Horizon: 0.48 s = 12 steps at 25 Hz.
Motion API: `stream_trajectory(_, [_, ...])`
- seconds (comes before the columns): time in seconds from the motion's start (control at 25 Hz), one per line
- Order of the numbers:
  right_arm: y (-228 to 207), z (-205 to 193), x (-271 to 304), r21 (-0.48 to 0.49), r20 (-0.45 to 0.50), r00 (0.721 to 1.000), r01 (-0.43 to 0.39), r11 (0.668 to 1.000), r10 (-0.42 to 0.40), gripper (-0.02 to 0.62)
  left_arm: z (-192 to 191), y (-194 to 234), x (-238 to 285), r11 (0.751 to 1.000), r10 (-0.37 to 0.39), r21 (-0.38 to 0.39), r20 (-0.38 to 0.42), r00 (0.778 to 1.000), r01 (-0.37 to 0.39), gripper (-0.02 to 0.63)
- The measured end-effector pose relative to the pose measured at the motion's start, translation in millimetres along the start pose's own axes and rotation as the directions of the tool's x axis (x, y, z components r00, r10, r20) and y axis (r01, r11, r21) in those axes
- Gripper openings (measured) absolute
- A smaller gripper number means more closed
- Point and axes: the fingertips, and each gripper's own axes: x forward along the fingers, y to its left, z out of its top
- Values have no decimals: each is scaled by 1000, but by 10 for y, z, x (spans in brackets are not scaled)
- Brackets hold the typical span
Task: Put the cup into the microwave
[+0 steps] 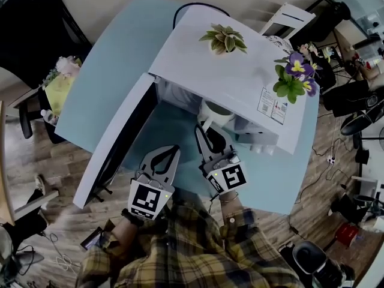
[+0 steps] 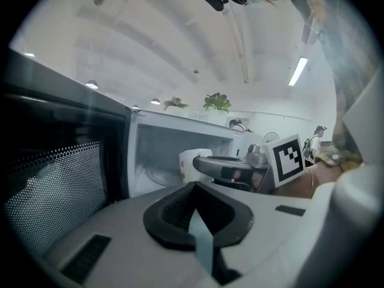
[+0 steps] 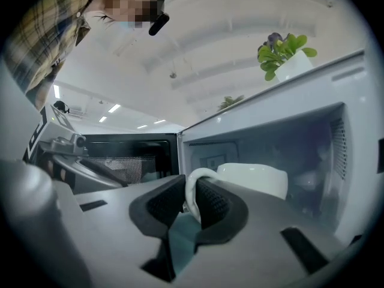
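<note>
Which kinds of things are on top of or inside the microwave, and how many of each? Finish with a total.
Potted plants: 2 (succulent, purple-flowered plant)
White cup: 1
Total: 3

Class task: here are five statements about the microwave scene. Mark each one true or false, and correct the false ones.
1. The microwave has its door open. True.
2. The left gripper holds the cup. False: its jaws are apart with nothing between them.
3. The right gripper is closed on the cup's handle. True.
4. Only one plant stands on top of the microwave. False: two potted plants stand there.
5. The cup is black. False: it is white.
</note>
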Motion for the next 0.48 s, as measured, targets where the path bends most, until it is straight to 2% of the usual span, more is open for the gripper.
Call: stream_trajectory(0.48, [-57,-103,106,-67,0,999,35,997,-35,57,-11,-57,-56,1000,-29,12,17,999,29,-8])
